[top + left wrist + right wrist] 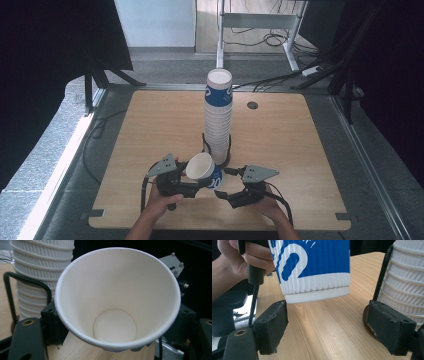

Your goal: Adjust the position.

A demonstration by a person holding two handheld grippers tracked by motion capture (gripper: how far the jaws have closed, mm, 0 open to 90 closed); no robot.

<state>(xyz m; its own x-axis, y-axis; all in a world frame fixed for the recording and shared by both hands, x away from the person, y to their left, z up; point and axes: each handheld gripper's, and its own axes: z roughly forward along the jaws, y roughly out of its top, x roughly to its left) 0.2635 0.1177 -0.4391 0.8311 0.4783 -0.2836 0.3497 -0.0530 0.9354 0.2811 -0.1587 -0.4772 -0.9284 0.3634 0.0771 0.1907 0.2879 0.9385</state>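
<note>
Gripping the paper cup (203,169) tilted just above the table (150,130) before the cup stack (219,115), the left gripper (192,181) is clamped on it; the right gripper (231,187) stands apart, empty; squeezing harder could crush the thin wall, and swinging might topple the stack.

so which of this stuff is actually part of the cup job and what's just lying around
In the job:
- single cup, clamped in the left gripper
- cup stack in its black wire holder
- right gripper, jaws open beside the cup's base

Just lying about:
- cables on the floor
- white desk frame behind the table
</note>
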